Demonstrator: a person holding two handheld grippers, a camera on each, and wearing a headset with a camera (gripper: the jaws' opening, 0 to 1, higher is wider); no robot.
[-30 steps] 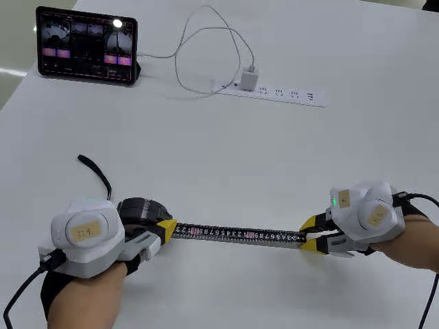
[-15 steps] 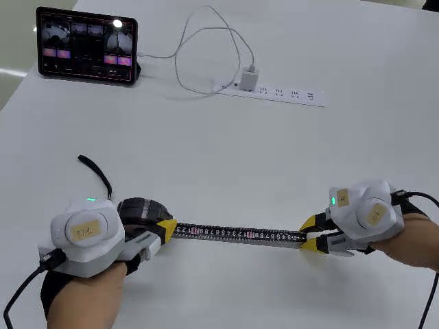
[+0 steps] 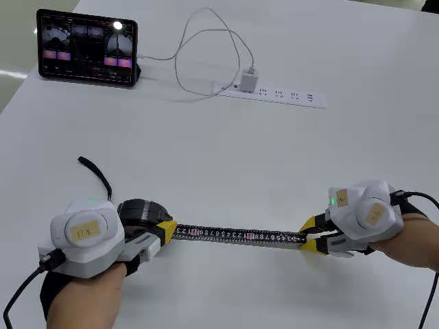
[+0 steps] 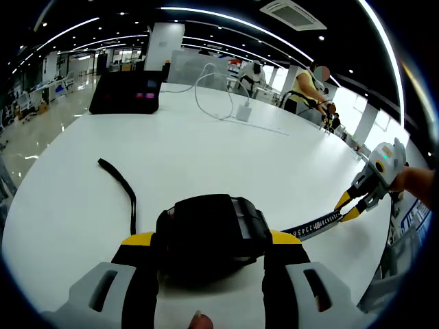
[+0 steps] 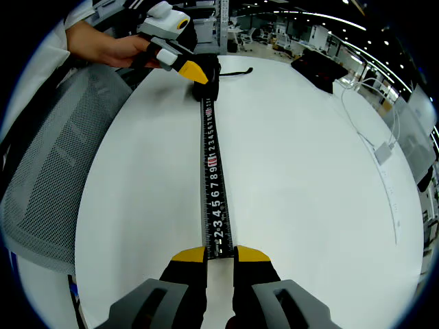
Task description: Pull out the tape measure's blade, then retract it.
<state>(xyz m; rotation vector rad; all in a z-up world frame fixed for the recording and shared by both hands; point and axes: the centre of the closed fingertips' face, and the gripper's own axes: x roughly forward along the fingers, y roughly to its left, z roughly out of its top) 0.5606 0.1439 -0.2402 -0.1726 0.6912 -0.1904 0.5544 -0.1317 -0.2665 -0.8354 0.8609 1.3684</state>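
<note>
The white table (image 3: 206,157) carries a dark tablet (image 3: 87,45) propped near its far left corner, joined by a looping white cable (image 3: 158,56) to a charger (image 3: 248,79) in a power strip (image 3: 274,92) lying mid-far. By the near edge sits the tape measure (image 3: 140,211), its blade (image 3: 236,236) run out rightward along that edge, and its black strap (image 3: 96,171) trails towards the far edge.

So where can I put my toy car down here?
The wide bare middle of the table, between the power strip and the stretched blade, is free. So is the right side beyond the strip. It's crowded along the near edge: the left gripper holds the tape measure, the right gripper pinches the blade. The tablet and cable sit in the far left corner.
</note>
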